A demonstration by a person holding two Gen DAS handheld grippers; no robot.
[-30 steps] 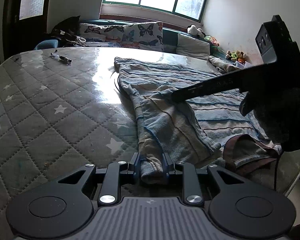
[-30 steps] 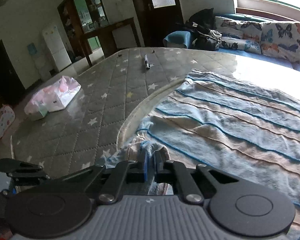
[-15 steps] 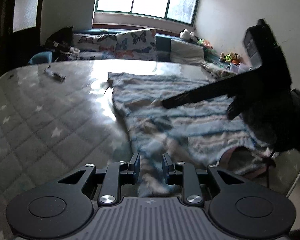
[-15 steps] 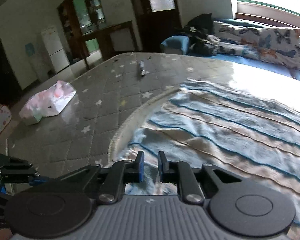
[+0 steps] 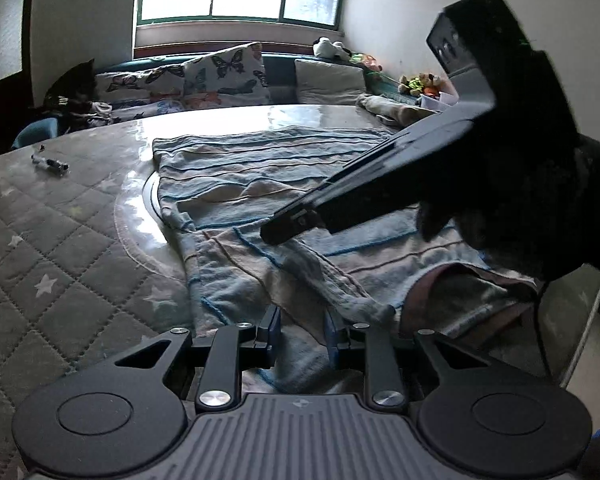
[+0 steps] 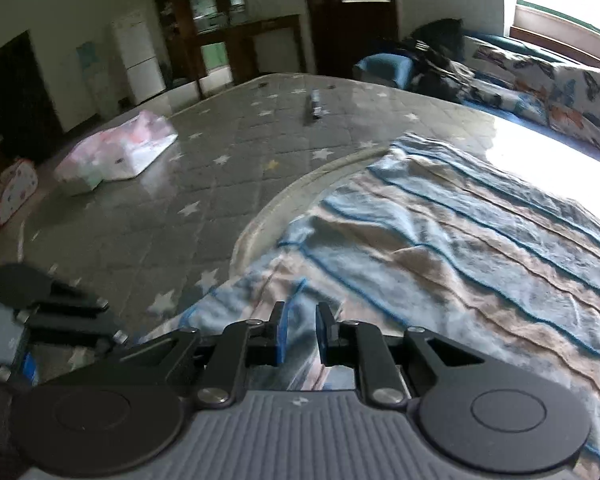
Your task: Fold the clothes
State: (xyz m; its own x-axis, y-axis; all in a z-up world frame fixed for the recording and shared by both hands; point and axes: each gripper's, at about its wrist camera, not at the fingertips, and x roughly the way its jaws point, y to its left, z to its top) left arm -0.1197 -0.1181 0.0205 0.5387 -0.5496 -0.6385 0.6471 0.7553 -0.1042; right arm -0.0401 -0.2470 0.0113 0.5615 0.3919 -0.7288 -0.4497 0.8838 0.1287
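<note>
Straddling the sleeve point(image 5: 300, 280) with the left gripper point(image 5: 302, 334), jaws a little apart and packed with cloth: cannot tell whether pinching or merely resting there. Parted at the right gripper point(image 6: 300, 332) too, jaws plainly released, low over the shirt point(image 6: 460, 240) near its edge, gripping nothing. Lying flat on the mattress point(image 5: 60, 240), striped, spread toward the window, with the sleeve laid inward across the body. Fits either a sleeve fold just set down or a fresh pinch being lined up. Either way: keep both jaws low and close to the cloth, avoid dragging the laid sleeve askew, and mind the ridge of wrinkles mid-body. Take any pinch at an edge or seam, through every layer, at matching points on both sides, for a straight fold line. Smooth before creasing.
</note>
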